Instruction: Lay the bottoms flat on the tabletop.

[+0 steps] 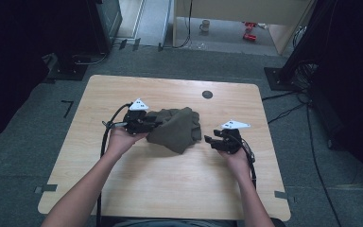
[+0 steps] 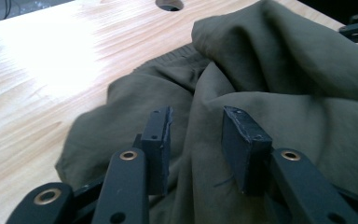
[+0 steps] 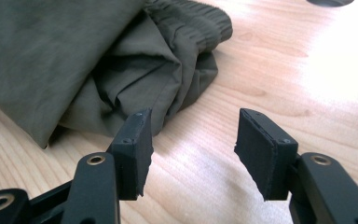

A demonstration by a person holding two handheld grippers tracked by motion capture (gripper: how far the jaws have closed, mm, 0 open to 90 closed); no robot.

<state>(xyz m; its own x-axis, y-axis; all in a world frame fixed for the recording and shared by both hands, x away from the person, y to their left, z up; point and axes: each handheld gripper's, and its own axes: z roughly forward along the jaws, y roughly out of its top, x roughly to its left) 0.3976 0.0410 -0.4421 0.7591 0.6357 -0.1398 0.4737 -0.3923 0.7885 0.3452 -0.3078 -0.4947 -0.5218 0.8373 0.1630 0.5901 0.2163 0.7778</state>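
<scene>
Olive-green garment [image 1: 176, 128]: crumpled in a heap near the middle of the desk [image 1: 123, 189], slightly toward the far edge. Ribbed waistband or cuff visible at one end in the right gripper view [image 3: 186, 18]; folds stacked loosely, one flap lying over the rest.

Left tongs [image 1: 147, 125]: at the garment's left side, pointing into the cloth. In the left gripper view the left tongs [image 2: 196, 140] stand spread, with a ridge of fabric rising in the gap between the two pads; the pads do not press on it. Cloth lies under and around both jaws.

Right tongs [image 1: 210, 140]: just beside the garment's right end, apart from it. In the right gripper view the right tongs [image 3: 193, 149] are spread over bare wood, nothing between the pads; the nearest fold of cloth lies just beyond the left pad.

Surroundings: round cable hole [image 1: 207, 94] in the desk near the far edge, beyond the garment and well apart from it. Rest of the desk surface bare wood. Off the desk, on the floor beyond: a mug [image 1: 204, 25] and a small red object [image 1: 249, 36], too small to identify. Black cables [image 1: 288, 111] trail across the floor past the right edge. Nothing lies between the right tongs and the cloth.
</scene>
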